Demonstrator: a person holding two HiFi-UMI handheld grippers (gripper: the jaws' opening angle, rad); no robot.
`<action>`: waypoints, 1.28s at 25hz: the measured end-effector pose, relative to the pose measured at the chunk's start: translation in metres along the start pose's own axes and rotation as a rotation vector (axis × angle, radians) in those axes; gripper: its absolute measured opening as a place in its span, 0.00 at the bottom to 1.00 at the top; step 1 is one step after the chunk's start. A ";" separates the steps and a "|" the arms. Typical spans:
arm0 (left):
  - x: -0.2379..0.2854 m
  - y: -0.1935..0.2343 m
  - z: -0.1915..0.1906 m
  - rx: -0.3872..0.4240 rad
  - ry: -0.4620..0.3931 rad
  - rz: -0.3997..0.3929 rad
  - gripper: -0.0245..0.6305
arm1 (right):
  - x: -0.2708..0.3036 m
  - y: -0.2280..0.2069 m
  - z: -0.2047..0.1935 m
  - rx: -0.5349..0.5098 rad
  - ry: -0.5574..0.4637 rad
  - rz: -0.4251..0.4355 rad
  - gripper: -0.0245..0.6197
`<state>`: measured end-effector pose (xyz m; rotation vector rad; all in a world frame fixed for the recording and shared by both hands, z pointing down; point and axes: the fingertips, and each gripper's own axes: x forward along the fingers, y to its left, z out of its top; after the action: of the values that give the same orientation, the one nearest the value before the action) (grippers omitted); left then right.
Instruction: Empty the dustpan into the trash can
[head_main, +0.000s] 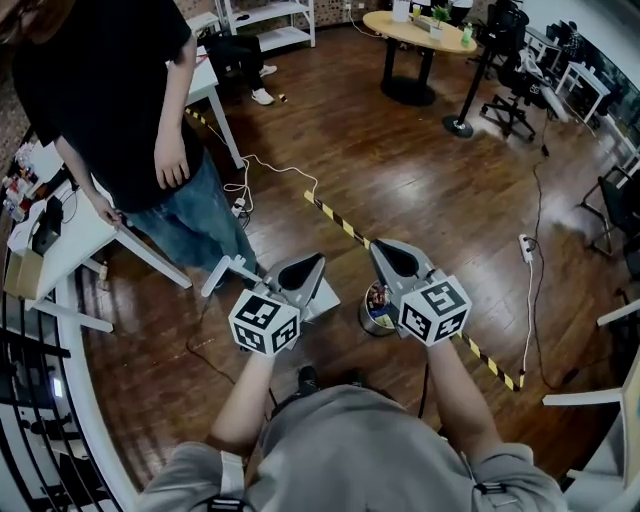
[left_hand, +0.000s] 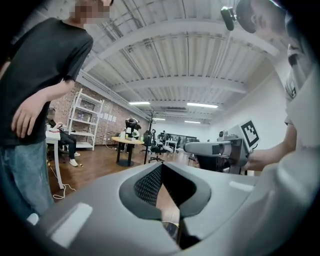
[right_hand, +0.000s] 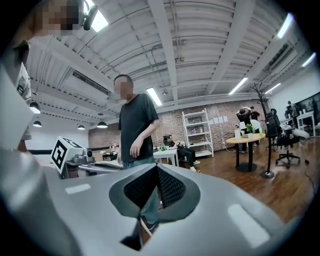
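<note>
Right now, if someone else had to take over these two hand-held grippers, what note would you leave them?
Left hand-held gripper: shut, empty, held up level.
Right hand-held gripper: shut, empty, beside the left one.
Things: what looks like the dustpan lies on the floor below the left one, next to the trash can, which has rubbish in it.
Done: cannot tell whether the pan has been emptied; most of it is hidden.
Left: check the pan; if anything remains, lift it and tip it into the can.

Head view steeply down; gripper views level across room; all share standing person (head_main: 120, 100), round table (head_main: 420, 35).
</note>
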<state>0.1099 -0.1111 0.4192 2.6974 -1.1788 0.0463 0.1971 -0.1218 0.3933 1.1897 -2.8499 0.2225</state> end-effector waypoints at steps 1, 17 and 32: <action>0.002 0.001 0.002 0.002 0.002 -0.007 0.05 | 0.000 -0.001 0.001 -0.003 -0.003 -0.006 0.04; 0.020 0.010 0.013 0.005 0.012 -0.053 0.05 | 0.006 -0.017 0.013 -0.010 -0.018 -0.057 0.04; 0.030 0.015 0.011 -0.009 0.032 -0.070 0.05 | 0.010 -0.024 0.021 -0.022 -0.029 -0.084 0.04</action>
<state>0.1188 -0.1453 0.4146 2.7174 -1.0718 0.0742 0.2076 -0.1484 0.3765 1.3147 -2.8111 0.1709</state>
